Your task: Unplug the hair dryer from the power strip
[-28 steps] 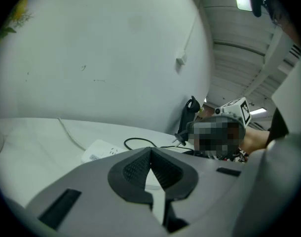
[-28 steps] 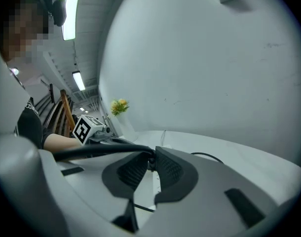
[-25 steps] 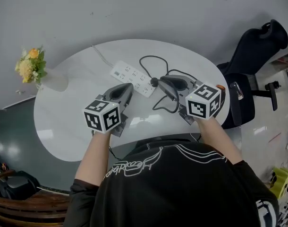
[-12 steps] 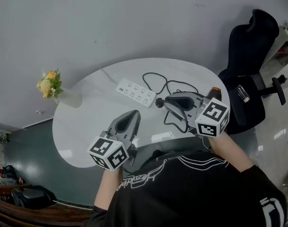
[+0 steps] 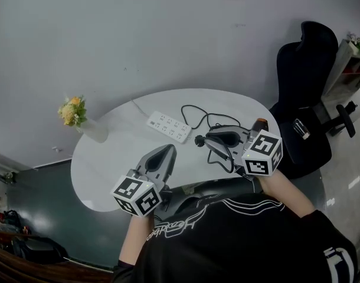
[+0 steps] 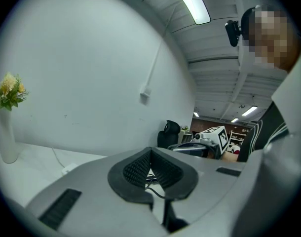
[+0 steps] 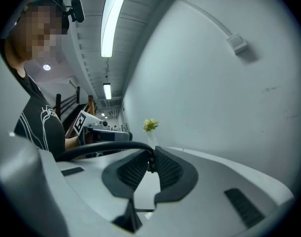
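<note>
A white power strip (image 5: 168, 127) lies on the white oval table (image 5: 106, 158), its white lead running off to the back. My right gripper (image 5: 203, 140) is shut on the black plug (image 5: 198, 140) of the hair dryer's cord (image 5: 195, 112), held just off the strip's right end and clear of it. In the right gripper view the cord (image 7: 101, 149) curves in from the left into the closed right gripper (image 7: 151, 161). My left gripper (image 5: 170, 149) hovers nearer the table's front edge, shut on nothing, and its tips meet in the left gripper view (image 6: 151, 152). An orange-tipped object (image 5: 261, 122) is mostly hidden behind the right gripper.
A vase (image 5: 94, 131) of yellow flowers (image 5: 72, 111) stands at the table's left edge. A black office chair (image 5: 304, 93) is off the table's right side. A pale wall runs behind the table.
Both grippers have lifted and drawn back from the table toward the person. The plug in the right gripper now sits further from the power strip than one second ago.
</note>
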The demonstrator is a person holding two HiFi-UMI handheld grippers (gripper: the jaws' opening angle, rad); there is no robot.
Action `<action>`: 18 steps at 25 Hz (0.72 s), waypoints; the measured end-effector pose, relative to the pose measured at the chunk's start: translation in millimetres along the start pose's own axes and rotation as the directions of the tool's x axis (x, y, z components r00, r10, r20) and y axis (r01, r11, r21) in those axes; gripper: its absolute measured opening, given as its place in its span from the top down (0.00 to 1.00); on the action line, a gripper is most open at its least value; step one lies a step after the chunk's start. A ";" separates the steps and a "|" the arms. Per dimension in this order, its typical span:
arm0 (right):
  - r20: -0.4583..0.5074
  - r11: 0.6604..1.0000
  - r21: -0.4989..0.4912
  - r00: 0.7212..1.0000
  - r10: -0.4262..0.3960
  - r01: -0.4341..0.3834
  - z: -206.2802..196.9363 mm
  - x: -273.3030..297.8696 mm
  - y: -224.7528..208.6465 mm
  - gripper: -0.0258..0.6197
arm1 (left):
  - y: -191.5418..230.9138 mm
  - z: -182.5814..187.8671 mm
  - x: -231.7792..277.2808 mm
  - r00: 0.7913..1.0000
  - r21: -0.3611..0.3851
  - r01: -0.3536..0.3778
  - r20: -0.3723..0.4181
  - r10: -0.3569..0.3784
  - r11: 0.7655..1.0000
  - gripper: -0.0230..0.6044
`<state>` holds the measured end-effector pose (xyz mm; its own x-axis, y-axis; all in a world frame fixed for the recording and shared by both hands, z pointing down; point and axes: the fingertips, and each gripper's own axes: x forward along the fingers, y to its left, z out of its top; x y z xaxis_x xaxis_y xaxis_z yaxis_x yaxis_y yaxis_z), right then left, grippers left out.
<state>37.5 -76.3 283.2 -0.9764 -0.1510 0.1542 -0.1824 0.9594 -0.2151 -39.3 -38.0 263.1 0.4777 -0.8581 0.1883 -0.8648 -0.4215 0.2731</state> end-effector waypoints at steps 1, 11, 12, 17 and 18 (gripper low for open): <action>0.000 1.000 -0.009 1.000 0.005 -0.005 0.6 -2.1 2.6 0.92 | -3.6 2.3 0.0 1.000 0.008 0.003 0.003 -0.003 1.000 0.96; 0.025 1.000 0.013 1.000 -0.008 0.008 3.1 -21.7 2.1 0.92 | -25.3 6.4 6.1 1.000 0.045 0.028 0.008 -0.028 0.999 0.96; 0.028 1.000 0.013 1.000 -0.009 0.008 4.2 -22.6 2.4 0.92 | -26.9 6.5 6.2 0.999 0.049 0.031 0.008 -0.032 0.998 0.96; 0.032 1.000 -0.005 0.999 -0.016 0.016 8.3 -23.9 2.3 0.92 | -29.2 11.4 8.2 0.999 0.061 0.039 0.011 -0.040 0.997 0.96; 0.033 1.000 -0.005 0.999 -0.016 0.016 8.2 -24.8 2.0 0.92 | -30.0 11.8 9.2 0.999 0.061 0.041 0.011 -0.042 0.997 0.96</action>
<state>60.4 -72.6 271.1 -0.9766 -0.1744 0.1262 -0.1979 0.9579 -0.2079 -10.8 -36.6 245.5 0.5116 -0.8430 0.1660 -0.8523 -0.4735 0.2224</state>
